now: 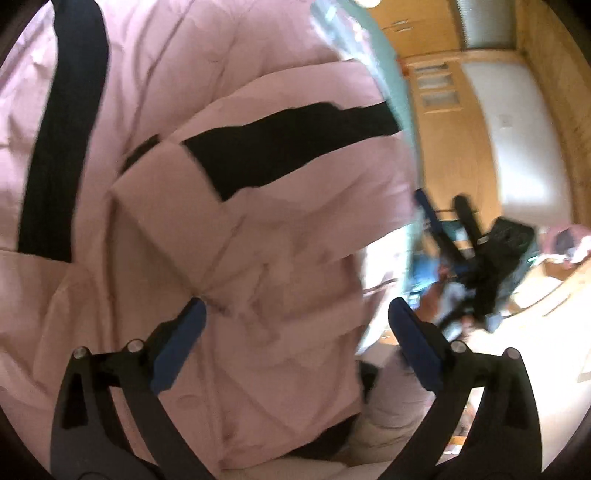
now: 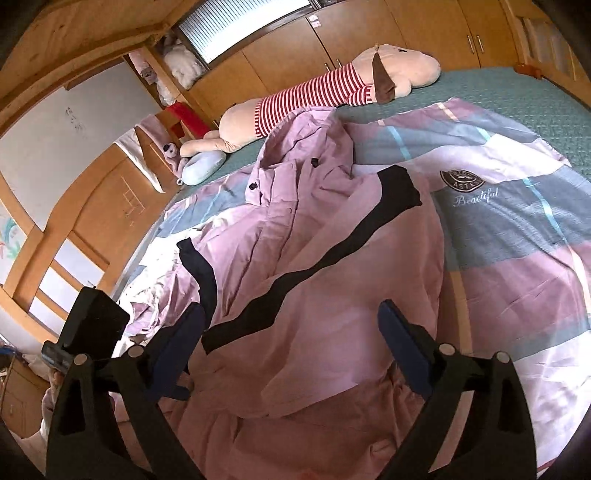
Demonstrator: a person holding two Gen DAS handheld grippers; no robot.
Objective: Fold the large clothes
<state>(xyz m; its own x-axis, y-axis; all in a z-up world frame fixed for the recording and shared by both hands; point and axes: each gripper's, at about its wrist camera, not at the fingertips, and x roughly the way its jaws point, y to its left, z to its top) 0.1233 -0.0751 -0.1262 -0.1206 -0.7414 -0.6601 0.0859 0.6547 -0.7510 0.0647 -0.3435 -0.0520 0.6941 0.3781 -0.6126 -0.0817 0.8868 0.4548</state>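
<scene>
Wooden cupboards [image 2: 373, 40] and panelled walls are running round a bedroom, and a window with a blind [image 2: 236, 22] is letting light in above a bed [image 2: 517, 99] covered in green.

At the far left of the right wrist view, a white board [image 2: 62, 125] is hanging on the wall, with shelves of soft toys beside it. Further right, a long plush animal in a red striped top [image 2: 314, 94] is lying along the back of the bed, a small blue pillow [image 2: 203, 168] sitting just beside its feet. A patchwork quilt [image 2: 517, 229] of pink, grey and white is spreading over the mattress, with a round badge and the word "Beautiful" showing on it.

On that quilt a large pink jacket [image 2: 332, 277] with black stripes is lying, collar toward the plush animal, partly folded over itself and rumpled. The right claw [image 2: 291, 332] is hovering over its lower part with both blue-padded fingers standing wide apart and holding nothing; cloth is showing between them but the pads are not pressing on it.

In the left wrist view, blurred, the same jacket [image 1: 221, 240] is filling most of the picture, a striped sleeve lying across the body. The left claw [image 1: 295, 325] is likewise gaping wide, its pads off the cloth. To its right, a black stand [image 1: 491, 258] is showing near the floor.
</scene>
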